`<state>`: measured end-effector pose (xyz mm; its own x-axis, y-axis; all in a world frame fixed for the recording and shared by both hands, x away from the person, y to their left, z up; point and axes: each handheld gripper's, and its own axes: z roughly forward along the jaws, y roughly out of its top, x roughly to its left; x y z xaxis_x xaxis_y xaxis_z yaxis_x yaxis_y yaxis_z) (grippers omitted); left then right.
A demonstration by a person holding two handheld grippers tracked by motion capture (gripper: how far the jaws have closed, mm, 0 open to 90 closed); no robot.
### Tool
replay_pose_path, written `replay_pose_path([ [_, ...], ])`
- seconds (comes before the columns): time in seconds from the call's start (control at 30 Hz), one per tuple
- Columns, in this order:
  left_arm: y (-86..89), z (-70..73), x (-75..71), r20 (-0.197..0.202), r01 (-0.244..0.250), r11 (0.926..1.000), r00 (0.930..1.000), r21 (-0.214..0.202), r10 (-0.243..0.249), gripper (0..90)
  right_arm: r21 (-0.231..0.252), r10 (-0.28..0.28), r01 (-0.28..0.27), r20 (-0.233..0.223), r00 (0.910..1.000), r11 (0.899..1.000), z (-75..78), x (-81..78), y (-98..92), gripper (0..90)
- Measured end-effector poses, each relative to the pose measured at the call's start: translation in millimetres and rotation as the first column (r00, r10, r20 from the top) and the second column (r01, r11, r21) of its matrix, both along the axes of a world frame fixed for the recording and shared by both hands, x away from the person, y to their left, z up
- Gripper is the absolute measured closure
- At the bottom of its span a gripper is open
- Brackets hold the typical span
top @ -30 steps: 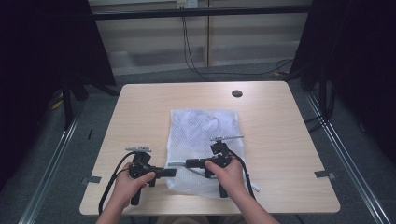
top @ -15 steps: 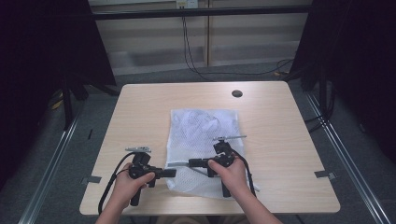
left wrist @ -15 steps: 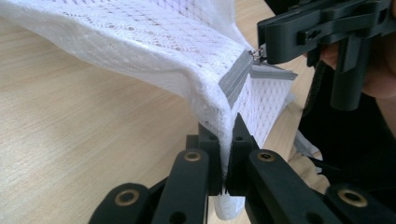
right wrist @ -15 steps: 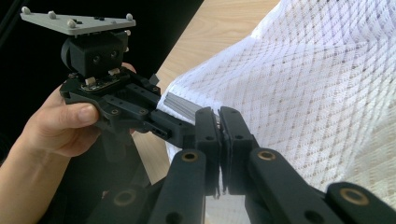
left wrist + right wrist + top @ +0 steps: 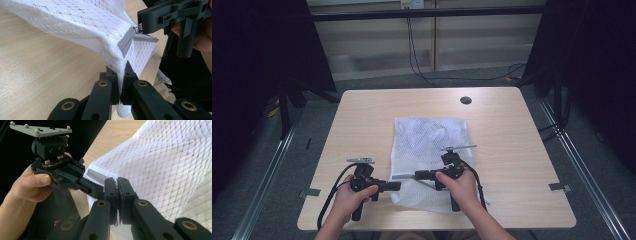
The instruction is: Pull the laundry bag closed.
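A white mesh bag lies flat in the middle of the table, with a grey zipper along its near edge. My left gripper is shut on the mesh at the bag's near left corner, just below the zipper's end, and lifts that corner off the table. My right gripper is shut on the small metal zipper pull, whose tip shows at the jaws in the left gripper view. In the high view the left gripper and the right gripper point at each other, tips close together.
The light wooden table has a dark round grommet near its far right. Black cables trail from the grippers over the near edge. Dark curtains and metal floor rails flank the table.
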<state>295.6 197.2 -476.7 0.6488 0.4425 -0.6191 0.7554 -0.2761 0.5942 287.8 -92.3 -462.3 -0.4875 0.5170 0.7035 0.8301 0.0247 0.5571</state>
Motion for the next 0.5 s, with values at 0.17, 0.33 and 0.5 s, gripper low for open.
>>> replay_pose_path([
  [0.17,-1.6,0.0,-1.2,-0.015,-0.003,1.0000,0.9999,-0.008,0.002,88.4,0.001,0.002,-0.002,-0.003,1.0000,1.000,0.0,0.3,-1.1,86.9],
  [0.33,-1.5,-0.5,-0.4,-0.002,0.006,1.0000,1.0000,-0.003,-0.006,88.4,-0.002,0.001,-0.001,-0.012,0.9999,1.000,0.2,0.4,-2.0,86.9],
  [0.5,-1.9,0.3,-1.3,-0.011,-0.002,1.0000,0.9999,-0.007,0.002,88.4,-0.004,0.001,-0.001,-0.012,0.9999,1.000,0.3,0.3,-2.5,86.9],
])
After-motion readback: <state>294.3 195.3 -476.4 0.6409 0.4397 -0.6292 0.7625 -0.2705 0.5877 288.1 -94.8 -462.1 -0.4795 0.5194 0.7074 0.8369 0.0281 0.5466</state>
